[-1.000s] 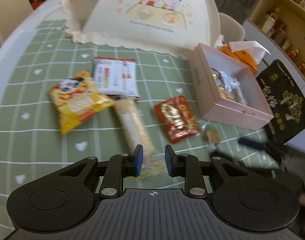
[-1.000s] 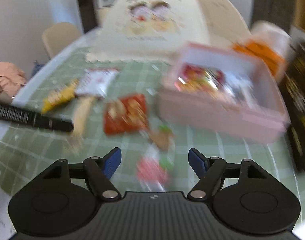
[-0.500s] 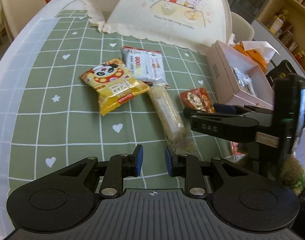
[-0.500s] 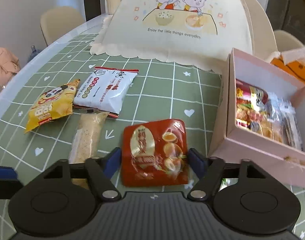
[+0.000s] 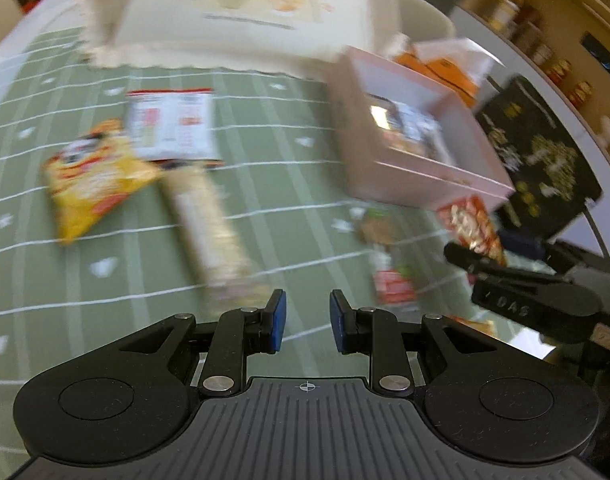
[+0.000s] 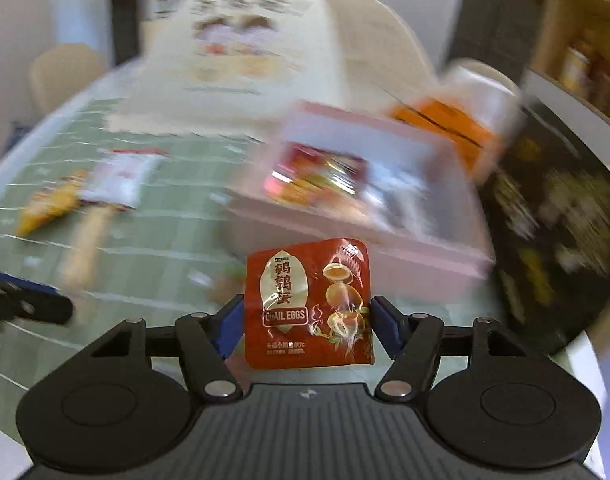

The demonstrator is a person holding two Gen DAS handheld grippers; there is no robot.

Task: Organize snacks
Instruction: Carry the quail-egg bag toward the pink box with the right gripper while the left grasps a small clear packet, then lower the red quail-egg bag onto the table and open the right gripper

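My right gripper (image 6: 307, 320) is shut on a red quail-egg packet (image 6: 308, 306) and holds it above the table, in front of the pink box (image 6: 357, 204) that holds several snacks. The packet (image 5: 471, 228) and right gripper (image 5: 501, 272) also show in the left wrist view, near the box (image 5: 409, 148). My left gripper (image 5: 307, 320) is empty, its pads a small gap apart, above the green cloth. A long beige bar (image 5: 207, 220), a yellow bag (image 5: 91, 178), a white packet (image 5: 171, 126) and small snacks (image 5: 389, 256) lie on the table.
A cream food cover (image 5: 249, 8) stands at the back. An orange tissue box (image 6: 449, 124) and a black bag (image 5: 541, 160) sit right of the pink box. Shelves (image 5: 565, 12) with jars are at far right. Chairs surround the table.
My right gripper has closed on the red packet and lifted it off the table toward the pink box. My left gripper has swung a little; its jaws stay the same.
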